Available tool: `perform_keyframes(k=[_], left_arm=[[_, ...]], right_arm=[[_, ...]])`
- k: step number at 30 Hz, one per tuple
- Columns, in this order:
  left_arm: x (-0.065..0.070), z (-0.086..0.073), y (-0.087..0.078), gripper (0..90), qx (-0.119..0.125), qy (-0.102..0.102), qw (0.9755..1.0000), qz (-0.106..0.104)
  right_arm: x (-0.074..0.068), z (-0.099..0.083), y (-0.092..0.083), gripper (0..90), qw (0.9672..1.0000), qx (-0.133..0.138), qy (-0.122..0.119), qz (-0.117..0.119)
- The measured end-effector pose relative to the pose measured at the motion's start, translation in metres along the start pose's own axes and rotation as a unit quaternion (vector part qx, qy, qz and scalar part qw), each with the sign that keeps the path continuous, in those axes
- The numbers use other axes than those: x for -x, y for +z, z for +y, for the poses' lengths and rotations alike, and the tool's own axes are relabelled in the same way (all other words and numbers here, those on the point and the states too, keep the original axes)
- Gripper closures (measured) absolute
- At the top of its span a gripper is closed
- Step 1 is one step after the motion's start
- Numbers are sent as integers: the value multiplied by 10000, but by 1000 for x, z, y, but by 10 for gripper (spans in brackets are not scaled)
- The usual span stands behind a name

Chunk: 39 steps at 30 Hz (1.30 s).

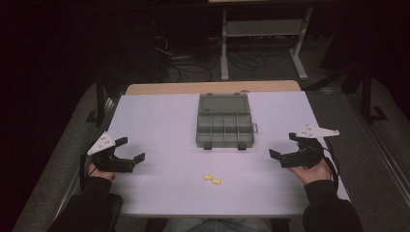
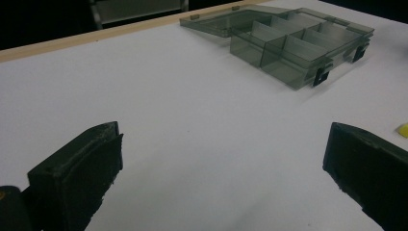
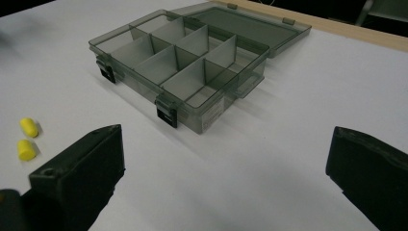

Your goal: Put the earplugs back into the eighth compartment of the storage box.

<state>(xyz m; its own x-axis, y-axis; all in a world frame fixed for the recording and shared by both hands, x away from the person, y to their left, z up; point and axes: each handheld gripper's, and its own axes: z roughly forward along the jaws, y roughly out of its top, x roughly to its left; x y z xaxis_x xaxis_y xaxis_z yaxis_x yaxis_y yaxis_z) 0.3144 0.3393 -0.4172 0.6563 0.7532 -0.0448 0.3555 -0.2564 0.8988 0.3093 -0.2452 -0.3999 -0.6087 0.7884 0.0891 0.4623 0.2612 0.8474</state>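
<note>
With both hand-held grippers, left (image 1: 129, 150) and right (image 1: 283, 145), spread empty, one yellow earplug (image 1: 208, 177) near the compartment box (image 1: 225, 121) is best pinched squarely.

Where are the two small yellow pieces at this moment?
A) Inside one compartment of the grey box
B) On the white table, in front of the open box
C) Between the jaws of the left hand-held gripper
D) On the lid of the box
B: the two yellow pieces lie side by side on the bare table, nearer the person than the open compartment box, whose compartments look empty.
</note>
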Motion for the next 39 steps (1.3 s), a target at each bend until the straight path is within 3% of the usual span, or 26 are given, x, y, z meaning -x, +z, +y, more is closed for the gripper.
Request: perform_keyframes(k=[8, 12, 20, 39], left_arm=[[0, 0, -1, 0, -17, 25, 10000, 63], [0, -1, 0, 0, -33, 3, 10000, 58], [0, -1, 0, 0, -40, -1, 10000, 49], [0, -1, 0, 0, -87, 11, 10000, 7]], right_arm=[[-5, 7, -1, 0, 10000, 31, -39, 79], [-12, 12, 8, 0, 9995, -213, -129, 207], [-26, 24, 17, 0, 9979, -362, -395, 374], [-60, 50, 37, 0, 9895, -671, -986, 812]])
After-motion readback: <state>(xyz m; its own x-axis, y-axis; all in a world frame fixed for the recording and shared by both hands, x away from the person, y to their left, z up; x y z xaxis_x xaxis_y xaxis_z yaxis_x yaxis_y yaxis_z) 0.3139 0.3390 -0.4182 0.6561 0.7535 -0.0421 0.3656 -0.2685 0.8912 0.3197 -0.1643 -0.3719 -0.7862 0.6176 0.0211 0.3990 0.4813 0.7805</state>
